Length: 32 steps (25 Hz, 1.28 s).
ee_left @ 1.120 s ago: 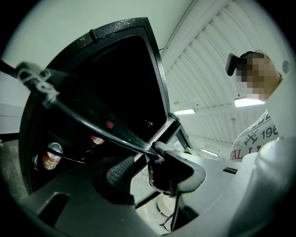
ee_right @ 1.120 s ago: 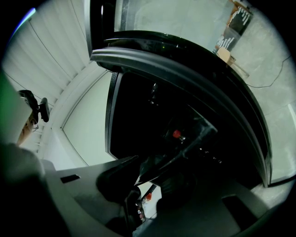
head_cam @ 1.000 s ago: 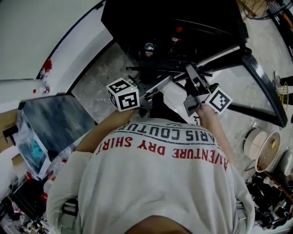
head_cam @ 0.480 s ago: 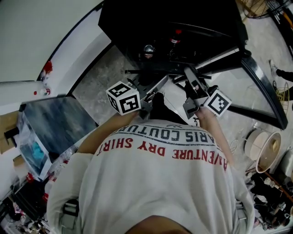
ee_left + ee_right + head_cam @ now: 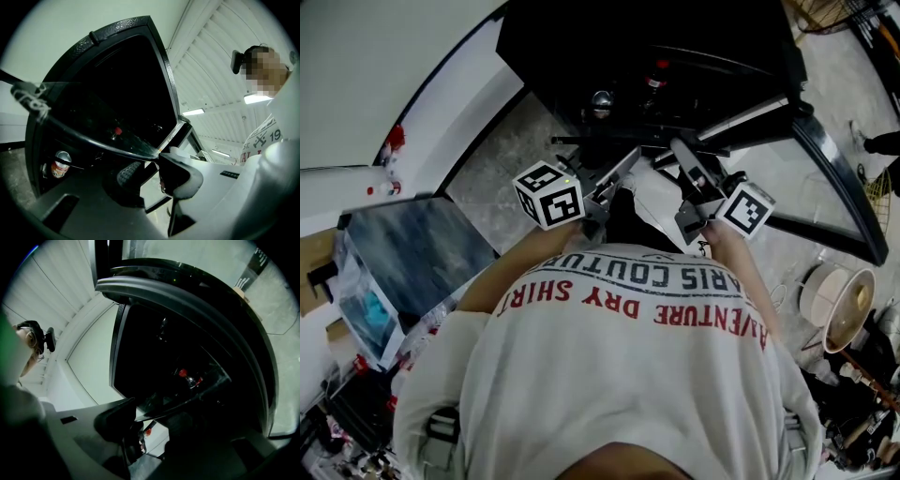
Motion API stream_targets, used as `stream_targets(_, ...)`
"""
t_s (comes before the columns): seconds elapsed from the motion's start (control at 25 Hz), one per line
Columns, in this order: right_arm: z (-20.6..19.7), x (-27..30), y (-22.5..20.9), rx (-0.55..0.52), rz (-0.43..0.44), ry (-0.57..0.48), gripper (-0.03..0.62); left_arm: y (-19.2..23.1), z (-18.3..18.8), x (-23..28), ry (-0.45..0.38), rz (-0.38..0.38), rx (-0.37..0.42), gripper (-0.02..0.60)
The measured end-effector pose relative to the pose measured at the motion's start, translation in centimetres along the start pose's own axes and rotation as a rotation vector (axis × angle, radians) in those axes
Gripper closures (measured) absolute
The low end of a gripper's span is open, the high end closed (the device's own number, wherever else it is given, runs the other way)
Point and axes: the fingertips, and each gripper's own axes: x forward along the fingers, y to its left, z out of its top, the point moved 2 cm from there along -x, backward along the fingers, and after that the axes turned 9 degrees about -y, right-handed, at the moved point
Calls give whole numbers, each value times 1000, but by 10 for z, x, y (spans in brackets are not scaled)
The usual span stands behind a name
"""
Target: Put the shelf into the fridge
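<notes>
Evidently the sliding-in step is under way: the glass shelf (image 5: 97, 140) lies roughly level at the mouth of the fridge (image 5: 161, 70), its far part already in the dark opening and its near edge held out toward the person. The left gripper (image 5: 149, 166) has just been closing, and in its own view the shelf's dark front rim runs straight into its jaws, which sit pinched on that rim near one corner. The right gripper (image 5: 157, 420) has just been opening; the rim of the shelf passes between its jaws, but they stand wide with a gap on either side, so by my reading it no longer bears any weight. In the head view both grippers point level into the fridge, side by side and near each other, with the open door (image 5: 834, 178) swung out to the right. Inside, a can (image 5: 58, 164) sits lower down and a red-capped bottle (image 5: 118, 131) stands further back, close to the shelf's line. The shelf does not look seated yet. The next move probably calls for a steady, level push along the side rails, with the right gripper either regripping or nudging the rim, so the pane does not tilt on its single hold or knock the bottle.
</notes>
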Motion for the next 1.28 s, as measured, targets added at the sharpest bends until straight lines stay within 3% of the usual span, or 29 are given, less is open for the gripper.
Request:
stream_targets(0.48, -16, -14, -2, -170, -59, 164, 425, 10, 4, 8, -4, 13, -6, 468)
stream_targets(0.88, -12, -14, 19, -244, -13, 159, 546, 21, 10, 18, -4, 28, 2, 468)
stream_targets(1.28, -15, -1, 19, -269, -14, 212, 556, 29, 15, 31, -13, 49, 13, 465)
